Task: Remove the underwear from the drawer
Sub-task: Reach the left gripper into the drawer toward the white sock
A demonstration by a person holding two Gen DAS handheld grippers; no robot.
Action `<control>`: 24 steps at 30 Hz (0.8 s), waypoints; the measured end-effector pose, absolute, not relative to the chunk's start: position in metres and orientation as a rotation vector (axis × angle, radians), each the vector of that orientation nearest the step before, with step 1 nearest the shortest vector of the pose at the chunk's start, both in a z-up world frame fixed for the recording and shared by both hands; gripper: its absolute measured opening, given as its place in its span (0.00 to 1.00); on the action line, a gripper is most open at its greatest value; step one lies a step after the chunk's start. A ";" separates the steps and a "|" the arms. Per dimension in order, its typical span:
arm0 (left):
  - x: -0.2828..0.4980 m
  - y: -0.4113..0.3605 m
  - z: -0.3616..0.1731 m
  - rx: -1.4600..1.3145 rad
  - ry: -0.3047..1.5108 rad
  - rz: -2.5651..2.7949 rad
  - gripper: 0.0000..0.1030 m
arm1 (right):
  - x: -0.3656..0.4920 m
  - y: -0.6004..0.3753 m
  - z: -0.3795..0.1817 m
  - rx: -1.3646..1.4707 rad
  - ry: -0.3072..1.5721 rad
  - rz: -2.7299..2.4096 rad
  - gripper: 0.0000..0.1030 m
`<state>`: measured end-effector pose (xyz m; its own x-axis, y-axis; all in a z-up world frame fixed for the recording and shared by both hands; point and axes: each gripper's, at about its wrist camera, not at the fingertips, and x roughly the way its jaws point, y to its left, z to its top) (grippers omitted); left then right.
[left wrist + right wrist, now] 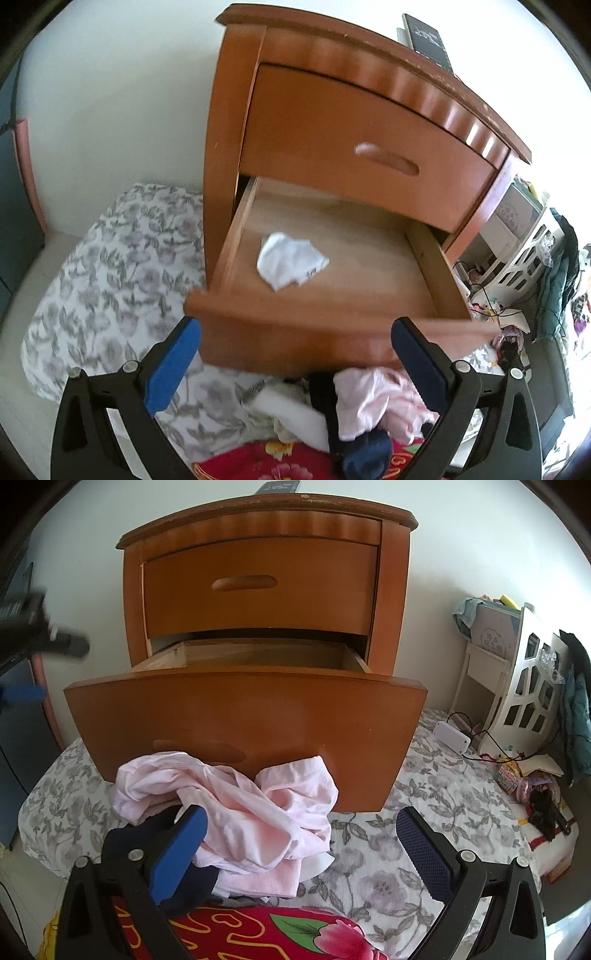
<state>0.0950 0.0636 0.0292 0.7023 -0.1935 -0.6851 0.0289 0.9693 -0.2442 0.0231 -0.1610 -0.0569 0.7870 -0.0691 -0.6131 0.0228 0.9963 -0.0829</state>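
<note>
A wooden nightstand (pixel 332 122) stands on a flowered bedspread with its lower drawer (pixel 325 321) pulled out. One crumpled white piece of underwear (pixel 290 264) lies on the drawer floor, left of centre. My left gripper (pixel 295 345) hangs open in front of the drawer front, above it, with nothing between its blue pads. My right gripper (pixel 301 832) is open and low before the drawer front (pixel 243 723). A heap of pink (pixel 236 812), white and dark navy garments lies on the bedspread by its left finger. The left gripper shows blurred at the right wrist view's left edge.
The upper drawer (pixel 258 587) is shut. A dark remote (pixel 428 40) lies on the nightstand top. A red flowered blanket (pixel 258 934) is near me. To the right stand a white shelf unit (pixel 532 686), a white power box (pixel 452 734) with cables, and small clutter.
</note>
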 end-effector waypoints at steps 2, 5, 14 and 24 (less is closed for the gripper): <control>0.112 0.064 0.039 -0.207 0.799 -0.126 0.99 | 0.024 -0.161 -0.057 -0.069 0.669 -0.051 1.00; 0.133 0.060 0.047 -0.164 0.821 -0.117 0.99 | 0.026 -0.162 -0.058 -0.065 0.676 -0.049 1.00; 0.193 0.047 0.045 -0.103 0.958 -0.119 0.99 | 0.030 -0.164 -0.062 -0.052 0.709 -0.044 1.00; 0.241 0.027 0.015 -0.036 1.134 -0.101 0.99 | 0.033 -0.170 -0.066 -0.018 0.736 -0.051 1.00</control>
<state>0.2408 0.0267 0.0152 0.4190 -0.0990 -0.9026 0.0623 0.9948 -0.0801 0.0331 -0.1700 -0.0656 0.7397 -0.0526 -0.6709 0.0398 0.9986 -0.0343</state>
